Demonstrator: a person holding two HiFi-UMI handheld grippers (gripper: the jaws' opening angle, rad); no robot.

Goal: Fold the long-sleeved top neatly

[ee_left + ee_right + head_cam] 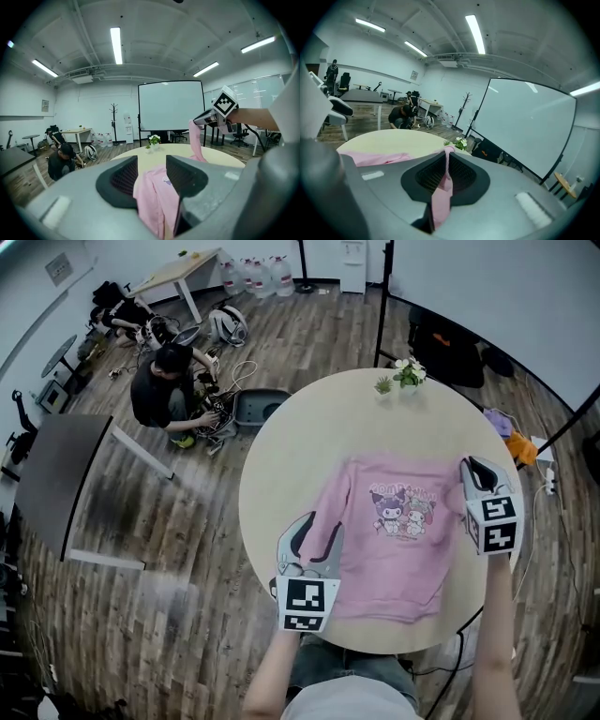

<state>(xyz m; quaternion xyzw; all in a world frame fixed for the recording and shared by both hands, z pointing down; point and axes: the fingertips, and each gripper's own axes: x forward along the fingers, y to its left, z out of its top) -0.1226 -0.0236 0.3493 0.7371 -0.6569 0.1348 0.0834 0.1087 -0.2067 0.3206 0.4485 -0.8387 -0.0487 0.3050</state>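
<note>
A pink long-sleeved top (398, 540) with a cartoon print lies front up on the round beige table (300, 456). My left gripper (319, 532) is at the top's left edge, near the table's front. Its jaws are shut on a bunch of pink cloth (154, 197). My right gripper (473, 469) is at the top's right shoulder, shut on a thin strip of the fabric (443, 190). In the left gripper view, the right gripper (202, 121) holds that strip lifted, hanging down to the table. The rest of the top (379, 157) stays flat.
A small flower pot (408, 374) stands at the table's far edge. A person crouches on the wooden floor (164, 385) at the back left, near cables. A grey table (56, 484) stands at the left, and a black stand pole (382, 306) behind the round table.
</note>
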